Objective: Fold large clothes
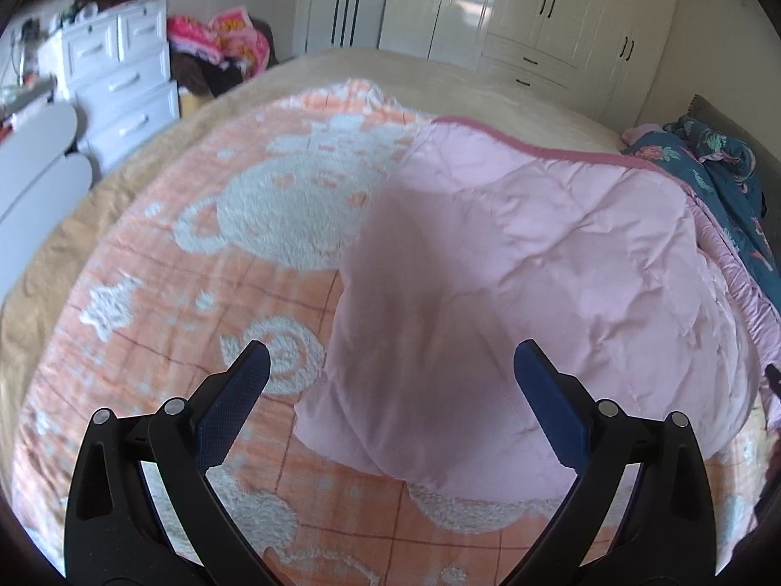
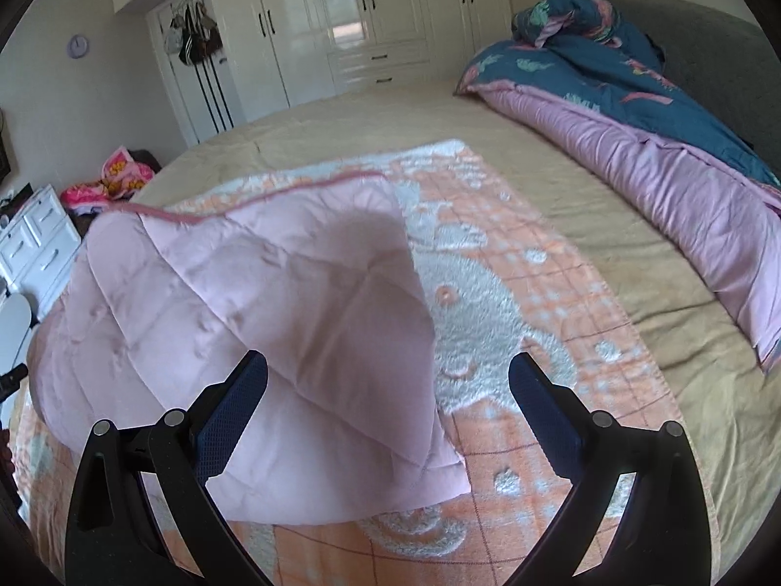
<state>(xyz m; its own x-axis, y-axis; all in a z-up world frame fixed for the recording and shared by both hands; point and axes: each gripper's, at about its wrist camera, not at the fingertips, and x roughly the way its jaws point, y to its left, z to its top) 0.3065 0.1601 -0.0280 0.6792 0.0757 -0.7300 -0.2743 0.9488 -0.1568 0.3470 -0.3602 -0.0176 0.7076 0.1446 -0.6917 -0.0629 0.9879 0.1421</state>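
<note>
A pale pink quilted cover [image 1: 561,263] lies folded in a thick stack on an orange and white fleece blanket [image 1: 205,254] spread over the bed. My left gripper [image 1: 390,361] hovers open above the stack's near left corner, its shadow falling on the pink cloth. In the right wrist view the same pink cover [image 2: 254,303] fills the left half, with the orange blanket [image 2: 527,293] under it. My right gripper [image 2: 388,366] stands open above the cover's near right corner. Neither gripper holds any cloth.
A tan bedsheet [image 2: 634,254] covers the bed. A rolled teal and lilac duvet [image 2: 659,146] lies by the grey headboard. White wardrobes [image 2: 371,19] line the far wall; a white drawer unit [image 1: 122,78] and a pile of pink clothes [image 1: 229,39] stand left.
</note>
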